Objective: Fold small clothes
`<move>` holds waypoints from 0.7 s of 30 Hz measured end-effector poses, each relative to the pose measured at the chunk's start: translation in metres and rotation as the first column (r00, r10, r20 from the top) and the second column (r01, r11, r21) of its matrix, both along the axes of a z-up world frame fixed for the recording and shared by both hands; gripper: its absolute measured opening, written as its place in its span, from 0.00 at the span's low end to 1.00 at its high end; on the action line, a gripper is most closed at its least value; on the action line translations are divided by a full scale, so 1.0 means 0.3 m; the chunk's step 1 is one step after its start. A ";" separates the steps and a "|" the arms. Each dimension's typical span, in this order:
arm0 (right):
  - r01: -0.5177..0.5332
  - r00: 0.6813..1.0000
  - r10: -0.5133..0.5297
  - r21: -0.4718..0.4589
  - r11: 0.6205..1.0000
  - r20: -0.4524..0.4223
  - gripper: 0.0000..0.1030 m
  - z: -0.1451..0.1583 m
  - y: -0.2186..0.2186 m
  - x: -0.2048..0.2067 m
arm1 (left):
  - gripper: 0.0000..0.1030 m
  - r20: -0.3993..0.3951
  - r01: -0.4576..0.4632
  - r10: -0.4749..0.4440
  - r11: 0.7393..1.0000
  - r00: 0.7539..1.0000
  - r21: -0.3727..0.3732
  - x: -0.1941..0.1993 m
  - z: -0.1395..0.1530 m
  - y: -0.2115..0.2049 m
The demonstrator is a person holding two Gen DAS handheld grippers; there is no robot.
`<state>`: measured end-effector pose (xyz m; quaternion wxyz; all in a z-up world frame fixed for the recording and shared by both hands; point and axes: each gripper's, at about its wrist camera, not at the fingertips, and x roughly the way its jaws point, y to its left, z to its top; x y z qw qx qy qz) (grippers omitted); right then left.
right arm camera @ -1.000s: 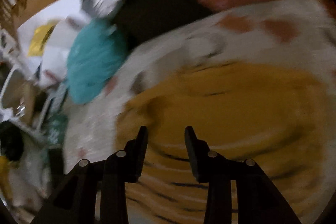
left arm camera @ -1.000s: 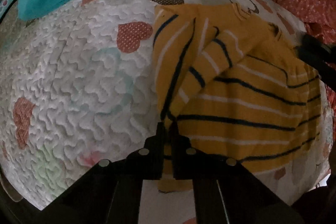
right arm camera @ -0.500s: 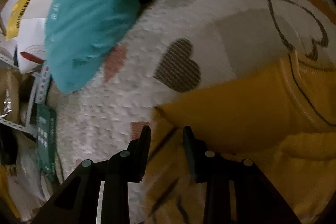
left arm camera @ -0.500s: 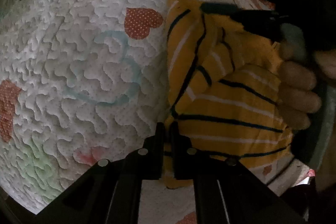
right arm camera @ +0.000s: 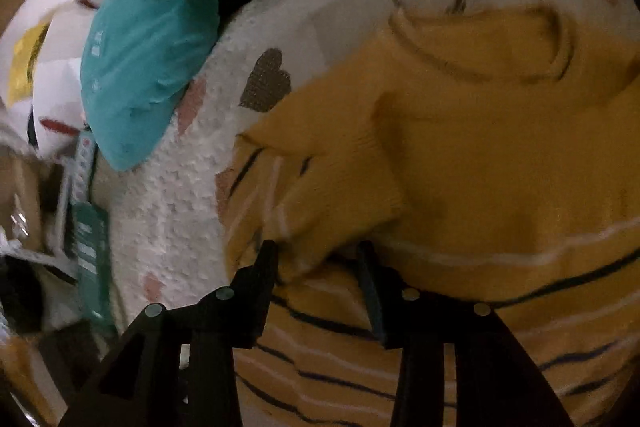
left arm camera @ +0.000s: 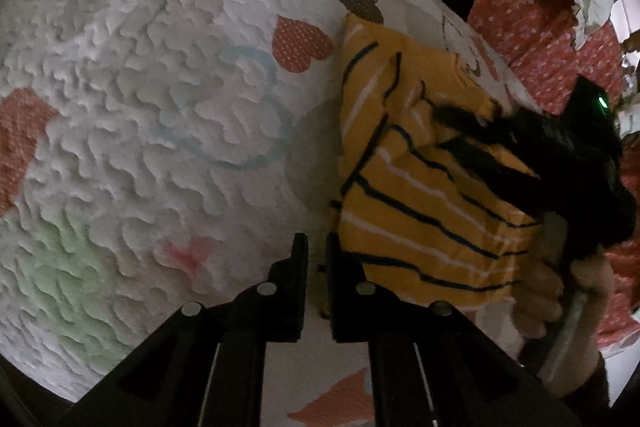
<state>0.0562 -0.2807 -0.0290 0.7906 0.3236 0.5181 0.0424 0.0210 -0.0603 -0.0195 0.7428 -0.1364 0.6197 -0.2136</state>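
Two grippers work a yellow striped sweater (left arm camera: 420, 195) lying on a heart-print quilt (left arm camera: 160, 115).

The left gripper (left arm camera: 316, 259) is low at the sweater's bottom corner, its jaws nearly pressed together; whether cloth is caught between them I cannot tell. The right gripper (right arm camera: 316, 259) reaches over the folded sleeve (right arm camera: 340, 195), jaws spread with cloth bunched between the fingers. The sweater is partly folded, sleeves laid across its dark and white stripes.
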 end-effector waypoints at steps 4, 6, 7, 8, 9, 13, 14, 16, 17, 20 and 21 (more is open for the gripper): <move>-0.093 0.996 0.093 -0.114 0.989 0.001 0.58 0.019 0.127 0.167 | 0.19 -0.017 -0.015 0.015 1.000 1.000 -0.005 0.004 -0.009 -0.034; -0.184 0.983 0.173 -0.232 0.955 -0.066 0.68 0.005 0.211 0.244 | 0.20 -0.040 -0.014 0.014 1.000 0.999 -0.016 0.011 -0.032 -0.061; -0.216 0.976 0.199 -0.266 0.940 -0.089 0.73 0.001 0.238 0.260 | 0.20 -0.056 -0.018 0.016 1.000 0.998 -0.024 0.006 -0.041 -0.063; -0.257 0.966 0.232 -0.308 0.916 -0.116 0.76 -0.002 0.271 0.274 | 0.21 -0.069 -0.018 0.016 0.999 0.997 -0.033 0.002 -0.050 -0.066; -0.304 0.952 0.268 -0.346 0.888 -0.148 0.81 -0.004 0.305 0.287 | 0.21 -0.087 -0.016 0.012 0.999 0.996 -0.048 -0.007 -0.061 -0.070; -0.445 0.895 0.359 -0.466 0.765 -0.266 0.84 -0.034 0.398 0.306 | 0.30 -0.102 -0.032 0.024 0.997 0.995 -0.075 -0.033 -0.069 -0.075; -0.478 0.878 0.376 -0.499 0.723 -0.296 0.84 -0.046 0.421 0.305 | 0.30 -0.102 -0.041 0.033 0.996 0.994 -0.079 -0.041 -0.069 -0.077; -0.529 0.849 0.394 -0.571 0.628 -0.352 0.77 -0.073 0.467 0.292 | 0.30 -0.104 -0.053 0.043 0.995 0.994 -0.089 -0.058 -0.069 -0.085; -0.544 0.838 0.392 -0.634 0.549 -0.380 0.70 -0.085 0.496 0.279 | 0.26 -0.114 -0.047 0.036 0.994 0.993 -0.100 -0.069 -0.072 -0.095; -0.533 0.841 0.389 -0.696 0.481 -0.375 0.40 -0.071 0.520 0.246 | 0.07 -0.102 -0.031 0.019 0.992 0.995 -0.122 -0.097 -0.049 -0.120; -0.518 0.850 0.388 -0.696 0.498 -0.356 0.29 -0.051 0.508 0.235 | 0.06 -0.086 -0.030 0.019 0.991 0.996 -0.134 -0.106 -0.029 -0.128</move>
